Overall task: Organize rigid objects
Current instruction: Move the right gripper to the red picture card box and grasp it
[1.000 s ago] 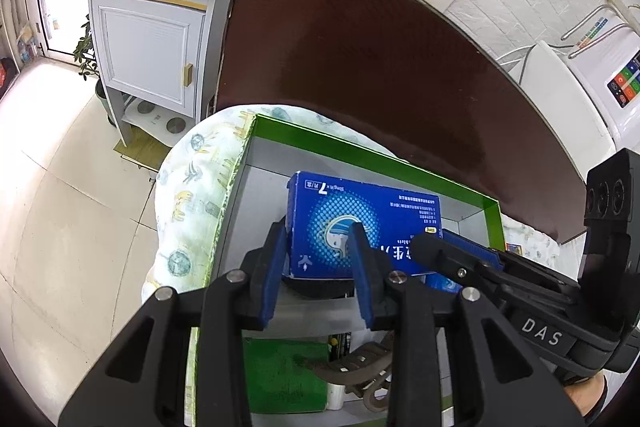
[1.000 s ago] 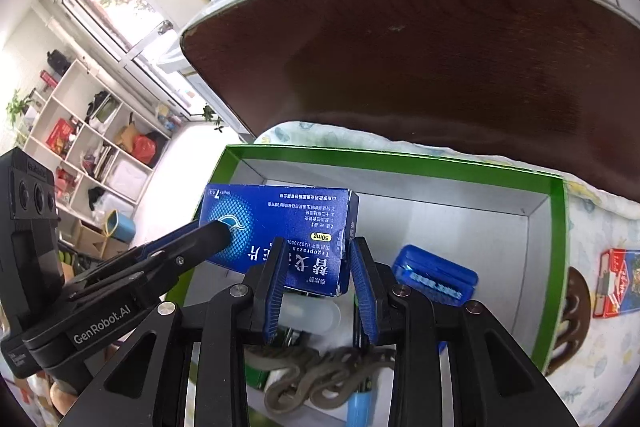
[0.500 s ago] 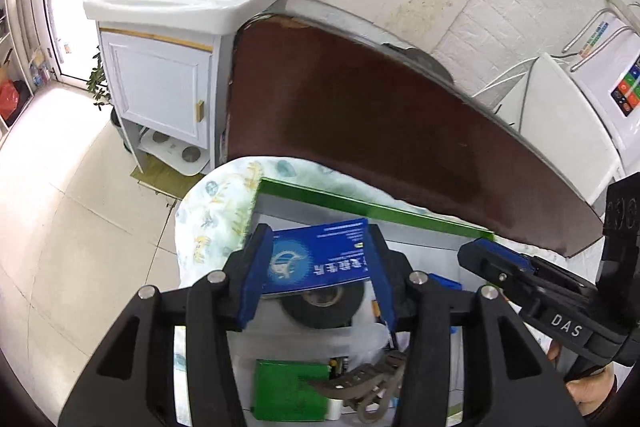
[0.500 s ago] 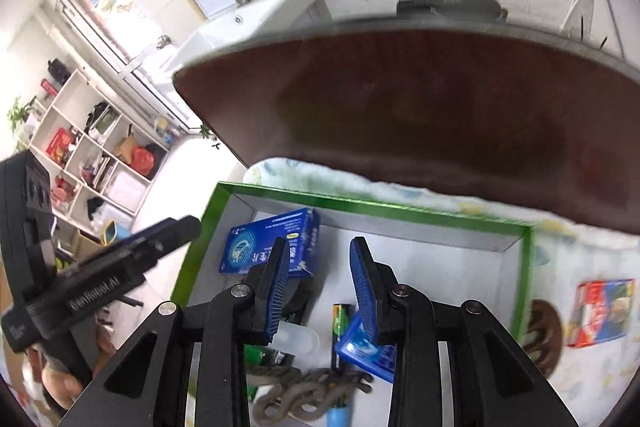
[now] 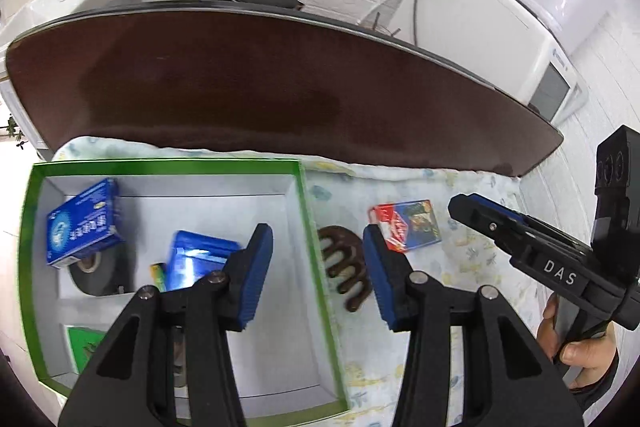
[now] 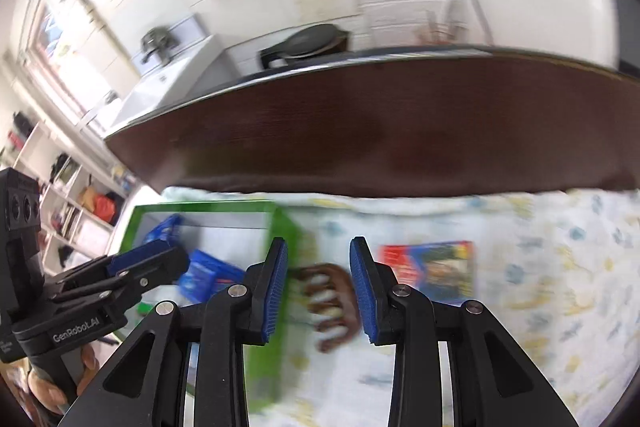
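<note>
My left gripper (image 5: 318,275) stands open and holds nothing, hanging over the right wall of the green-rimmed box (image 5: 316,239). A brown claw hair clip (image 5: 344,267) lies on the cloth below its fingers. Inside the box a blue medicine carton (image 5: 82,223) rests on a black tape roll (image 5: 96,273), beside a blue case (image 5: 200,259). My right gripper (image 6: 319,291) is open too, empty, above the same clip (image 6: 328,301). A red card pack (image 6: 430,271) lies just right of the clip. The right wrist view is blurred.
A patterned cloth (image 5: 472,267) covers the near part of a dark brown table (image 5: 260,87). A green packet (image 5: 86,343) and a battery (image 5: 158,273) also lie in the box. A washing machine (image 5: 500,7) stands behind at the right, a sink (image 6: 168,79) at the left.
The blue carton was let go and now lies in the box on the tape roll. Both grippers swung right, from over the box to over the hair clip. The left jaws widened.
</note>
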Demonstrator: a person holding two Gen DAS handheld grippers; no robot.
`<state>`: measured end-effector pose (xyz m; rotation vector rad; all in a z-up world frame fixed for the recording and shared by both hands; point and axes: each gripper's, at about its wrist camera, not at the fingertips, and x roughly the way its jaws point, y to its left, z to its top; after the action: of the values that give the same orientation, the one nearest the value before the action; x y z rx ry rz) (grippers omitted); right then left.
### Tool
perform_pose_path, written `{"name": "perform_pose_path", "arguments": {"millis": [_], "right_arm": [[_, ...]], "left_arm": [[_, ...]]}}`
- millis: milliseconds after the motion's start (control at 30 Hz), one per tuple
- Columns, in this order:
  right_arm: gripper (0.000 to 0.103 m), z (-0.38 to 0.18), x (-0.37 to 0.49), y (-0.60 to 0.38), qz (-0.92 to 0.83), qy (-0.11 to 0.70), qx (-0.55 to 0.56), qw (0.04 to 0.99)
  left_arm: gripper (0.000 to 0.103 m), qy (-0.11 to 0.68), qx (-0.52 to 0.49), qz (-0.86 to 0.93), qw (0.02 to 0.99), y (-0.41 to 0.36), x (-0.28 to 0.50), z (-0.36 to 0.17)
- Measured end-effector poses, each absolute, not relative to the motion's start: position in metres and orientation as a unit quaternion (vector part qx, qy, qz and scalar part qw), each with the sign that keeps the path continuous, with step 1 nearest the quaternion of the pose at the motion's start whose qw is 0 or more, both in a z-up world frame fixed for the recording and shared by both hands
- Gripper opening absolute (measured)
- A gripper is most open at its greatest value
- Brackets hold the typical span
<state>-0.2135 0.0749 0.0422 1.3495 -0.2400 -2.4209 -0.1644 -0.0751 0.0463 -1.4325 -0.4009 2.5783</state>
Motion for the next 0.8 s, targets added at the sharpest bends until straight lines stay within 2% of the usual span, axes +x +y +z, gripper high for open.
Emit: {"name": "perform_pose_path", "arguments": {"millis": [267,400,700,800], "right_arm": [[0.035,-0.007,-0.223,0.169,-0.835,-0.131,0.514,0.147],[0.035,-0.03,-0.229,0.19,-0.821,-0.157,0.528,0.15],[0.035,-0.062,-0.244,0.185,-0.799,-0.188,0.545,0.173],[0.035,-0.067,-0.247,0.182,-0.795,-0.192,0.548,0.176]], "left_arm": [[0.044,-0.114,-0.534,0.833,0.094,0.012,-0.204,-0.001],[0.043,-0.116,-0.554,0.82,0.079,0.018,-0.22,-0.022],[0.043,-0.113,-0.565,0.814,0.072,0.021,-0.234,-0.033],[0.035,-0.116,-0.573,0.808,0.078,0.022,-0.235,-0.038]]}}
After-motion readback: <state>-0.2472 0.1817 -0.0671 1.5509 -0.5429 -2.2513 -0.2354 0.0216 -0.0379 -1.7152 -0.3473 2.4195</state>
